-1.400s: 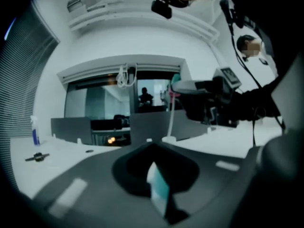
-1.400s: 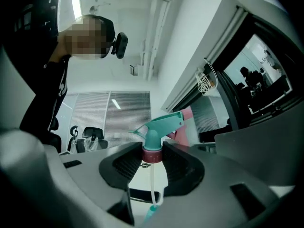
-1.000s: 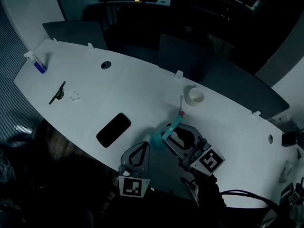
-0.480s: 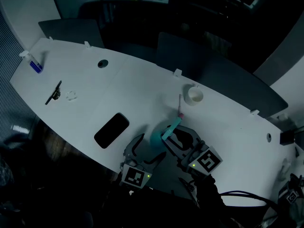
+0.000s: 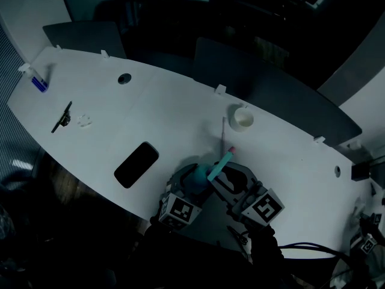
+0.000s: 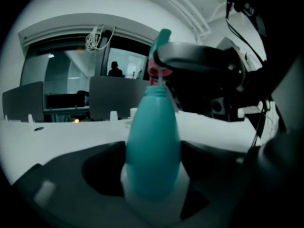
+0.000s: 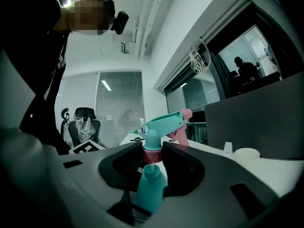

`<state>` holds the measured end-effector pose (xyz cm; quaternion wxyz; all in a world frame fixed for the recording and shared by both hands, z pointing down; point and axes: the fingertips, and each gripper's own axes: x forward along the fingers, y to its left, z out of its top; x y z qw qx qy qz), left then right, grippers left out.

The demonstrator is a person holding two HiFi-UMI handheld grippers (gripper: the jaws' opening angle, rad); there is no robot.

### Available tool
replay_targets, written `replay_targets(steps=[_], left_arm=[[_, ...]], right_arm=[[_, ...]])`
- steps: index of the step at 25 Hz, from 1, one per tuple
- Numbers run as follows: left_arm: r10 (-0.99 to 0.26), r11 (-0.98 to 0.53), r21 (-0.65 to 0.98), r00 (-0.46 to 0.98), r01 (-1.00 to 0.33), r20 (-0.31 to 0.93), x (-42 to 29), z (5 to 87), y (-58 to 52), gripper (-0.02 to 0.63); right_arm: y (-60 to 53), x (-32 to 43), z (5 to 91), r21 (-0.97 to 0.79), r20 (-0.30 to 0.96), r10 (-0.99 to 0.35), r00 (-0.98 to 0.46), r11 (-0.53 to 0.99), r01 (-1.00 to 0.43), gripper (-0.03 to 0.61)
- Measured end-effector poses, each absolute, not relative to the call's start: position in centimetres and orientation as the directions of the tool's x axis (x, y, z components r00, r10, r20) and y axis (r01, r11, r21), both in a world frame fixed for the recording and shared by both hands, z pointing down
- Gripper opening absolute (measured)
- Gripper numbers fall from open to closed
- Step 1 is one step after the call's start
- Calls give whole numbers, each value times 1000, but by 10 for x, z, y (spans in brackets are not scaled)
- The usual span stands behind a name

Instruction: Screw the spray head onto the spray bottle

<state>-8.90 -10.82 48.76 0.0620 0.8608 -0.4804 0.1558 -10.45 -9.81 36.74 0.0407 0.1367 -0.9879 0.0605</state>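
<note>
The left gripper point(image 6: 153, 141) has its fingers point(image 6: 102, 148) set against both sides of the teal plastic spray bottle point(image 6: 153, 127), low on its wide body. They have just been closing in, with the bottle between them. The right gripper point(image 7: 152, 148) has its fingers point(image 7: 185, 153) clamped on the pink collar point(image 7: 152, 156) of the teal trigger spray head point(image 7: 164, 124), directly over the bottle's neck.

The bottle stands upright by the near edge of the white curved counter point(image 5: 162, 110). A black flat slab point(image 5: 136, 164) lies just to its left. A white round cup point(image 5: 242, 118) sits farther off to the right, with a thin rod point(image 5: 223, 131) between cup and bottle. Open counter runs far left to a small black clip point(image 5: 61, 117).

Only the right gripper view shows a thin tube crossing a small gap between collar and neck. Only the head view shows the room around the bottle.
</note>
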Motion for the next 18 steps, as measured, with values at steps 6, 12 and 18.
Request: replay_targets(steps=[6,12,18], left_arm=[[-702,-675,-29,630,-737,334,-35,482,-86,365],[-616,-755,-10,704,-656,352,7,490,-66,365],[-601,-775,-21,726,-632,334,27,490,-65,365]], right_arm=[[-89,-64,359,-120,58,-327,-943,936,-332,138],[-67,-14,376,-120,113,-408,-906,899,-420,139],[-62,-1,399,-88,152,-474,-867,867,-490,138]])
